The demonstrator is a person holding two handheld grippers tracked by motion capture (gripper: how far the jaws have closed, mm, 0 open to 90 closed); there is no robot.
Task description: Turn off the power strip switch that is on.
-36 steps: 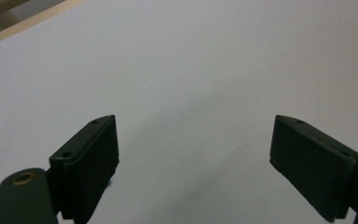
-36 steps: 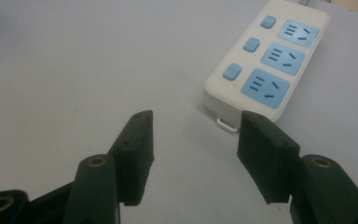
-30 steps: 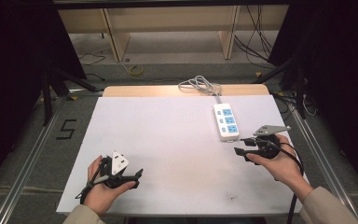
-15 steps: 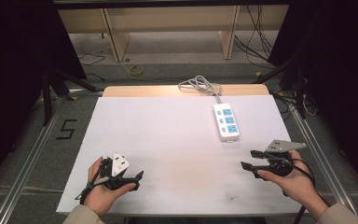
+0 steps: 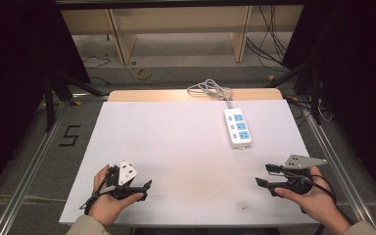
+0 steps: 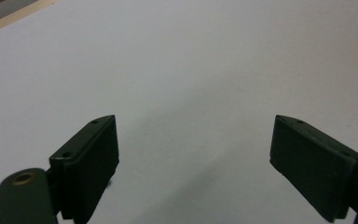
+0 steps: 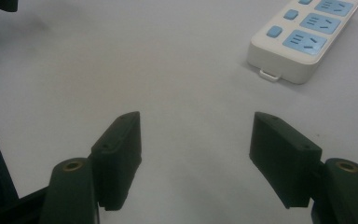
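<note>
The place looked like a lab or recording room: a white-topped table [image 5: 186, 147] stood on a metal-railed frame [image 5: 24, 181] between dark drapes [image 5: 14, 58], with loose cables [image 5: 269, 39] and a taped number five [image 5: 69, 136] on the grey floor.

My high view looks forward and down over the whole table [image 5: 176, 147]. My two gripper views sit low and close above its white top, facing along their jaws. The right one shares the strip [image 7: 303, 37] with the high view.
</note>
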